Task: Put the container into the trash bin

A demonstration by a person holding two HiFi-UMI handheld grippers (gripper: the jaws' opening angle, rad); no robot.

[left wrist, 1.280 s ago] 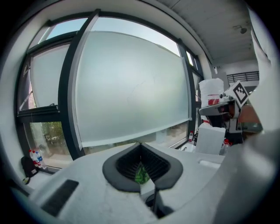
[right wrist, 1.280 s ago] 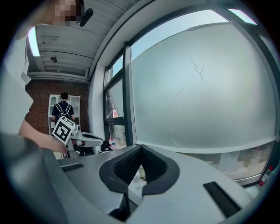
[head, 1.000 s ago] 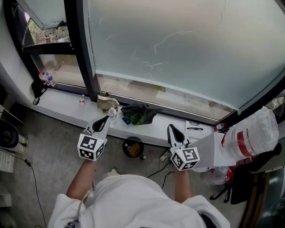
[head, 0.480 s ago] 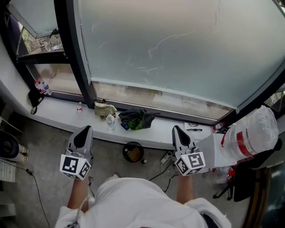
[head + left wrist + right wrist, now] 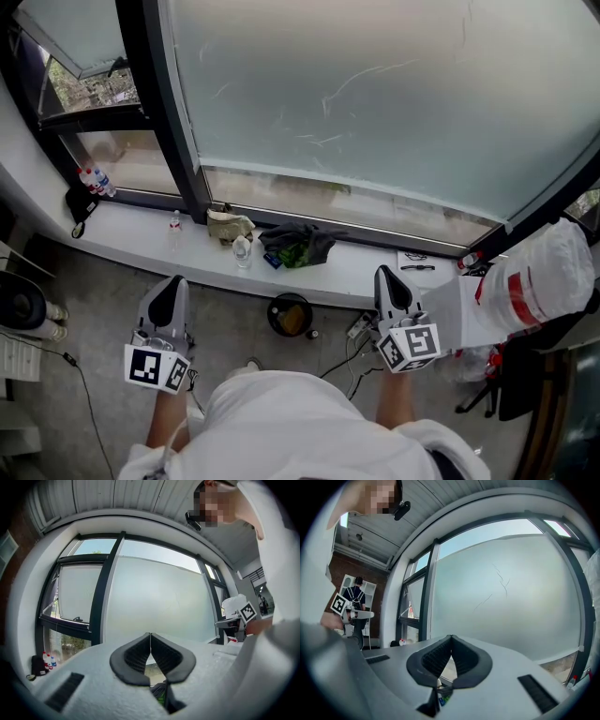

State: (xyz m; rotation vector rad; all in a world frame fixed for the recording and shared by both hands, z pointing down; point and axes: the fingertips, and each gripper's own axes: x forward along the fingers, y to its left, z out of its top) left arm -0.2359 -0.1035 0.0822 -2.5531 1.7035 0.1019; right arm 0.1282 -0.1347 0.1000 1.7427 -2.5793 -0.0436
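A small clear plastic bottle (image 5: 242, 251) stands on the white windowsill (image 5: 131, 230). On the floor below the sill sits a round black bin (image 5: 289, 315) with something yellowish inside. My left gripper (image 5: 173, 284) hovers over the floor left of the bin, short of the sill, its jaws shut and empty (image 5: 150, 634). To the right of the bin my right gripper (image 5: 388, 277) is held level near the sill's edge, pads together with nothing in them (image 5: 451, 637). Both point toward the frosted window.
The sill also carries a crumpled beige cloth (image 5: 229, 225), a dark and green bundle (image 5: 298, 244), another small bottle (image 5: 174, 223) and bottles at the far left (image 5: 97, 179). A white bag (image 5: 539, 281) hangs on the right. Cables (image 5: 356, 330) lie on the floor by the bin.
My left gripper has drawn back from the bottle on the sill, toward the left and nearer the person. The bottle stays on the sill. The right gripper has barely shifted.
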